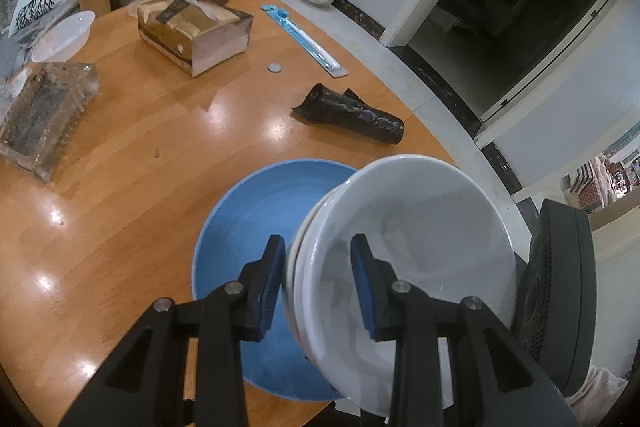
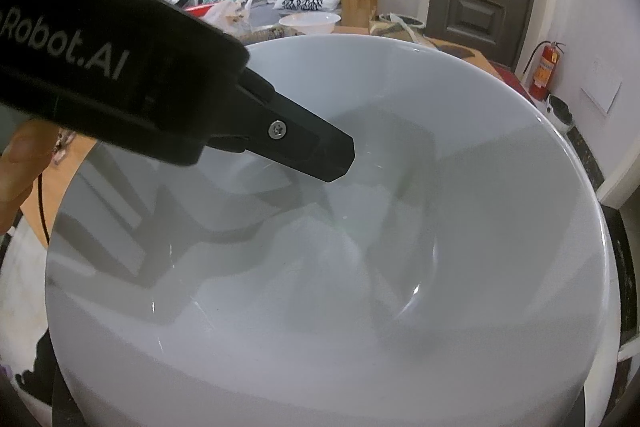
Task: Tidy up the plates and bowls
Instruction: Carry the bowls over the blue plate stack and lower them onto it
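My left gripper (image 1: 320, 263) is shut on the near rim of a stack of white bowls (image 1: 416, 227), one finger outside and one inside, holding it tilted above a blue plate (image 1: 256, 211) on the wooden table (image 1: 120, 187). In the right wrist view the top white bowl (image 2: 360, 267) fills the frame, and the left gripper's finger (image 2: 312, 147) reaches into it. My right gripper's own fingers are hidden; its black body (image 1: 560, 291) shows at the right of the left wrist view, beside the bowls.
On the table are a black rolled bag (image 1: 352, 115), a tissue box (image 1: 196, 27), a glass ashtray (image 1: 44, 115), a clear bowl (image 1: 64, 35), a blue packaged strip (image 1: 304, 39) and a coin (image 1: 274, 67). The table edge curves at right.
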The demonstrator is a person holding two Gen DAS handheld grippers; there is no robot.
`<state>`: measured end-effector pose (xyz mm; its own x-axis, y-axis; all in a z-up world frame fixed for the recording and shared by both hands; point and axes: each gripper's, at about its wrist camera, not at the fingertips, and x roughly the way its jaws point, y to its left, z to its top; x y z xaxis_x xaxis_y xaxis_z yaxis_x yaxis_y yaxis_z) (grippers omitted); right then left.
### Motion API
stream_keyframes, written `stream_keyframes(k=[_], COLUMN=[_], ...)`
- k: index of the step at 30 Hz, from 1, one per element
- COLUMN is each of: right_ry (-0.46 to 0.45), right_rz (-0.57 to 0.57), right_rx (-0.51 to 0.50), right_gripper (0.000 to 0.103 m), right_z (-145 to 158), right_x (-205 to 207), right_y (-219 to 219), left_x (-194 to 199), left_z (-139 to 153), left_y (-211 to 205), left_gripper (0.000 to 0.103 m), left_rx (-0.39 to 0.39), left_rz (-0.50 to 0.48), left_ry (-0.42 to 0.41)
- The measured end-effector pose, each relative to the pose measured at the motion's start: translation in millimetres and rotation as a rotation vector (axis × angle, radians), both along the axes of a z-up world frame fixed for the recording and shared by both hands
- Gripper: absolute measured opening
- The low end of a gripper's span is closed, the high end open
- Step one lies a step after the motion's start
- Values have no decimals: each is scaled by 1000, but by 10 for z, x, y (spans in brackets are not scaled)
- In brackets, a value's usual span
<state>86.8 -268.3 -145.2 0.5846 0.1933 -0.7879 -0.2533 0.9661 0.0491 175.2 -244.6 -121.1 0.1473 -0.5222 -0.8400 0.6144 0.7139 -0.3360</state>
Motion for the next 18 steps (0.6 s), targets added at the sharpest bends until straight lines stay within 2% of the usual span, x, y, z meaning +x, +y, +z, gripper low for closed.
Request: stream_keyframes(k=[18], right_ry=[78], right_rz=[7], right_rx=[9], right_gripper=[102], right_z=[-112], right_x=[151], right_y=[56], left_x=[189], left_z=[-277], left_y=[-19], left_gripper=[29], left_rx=[9], left_rz=[20], left_ry=[64])
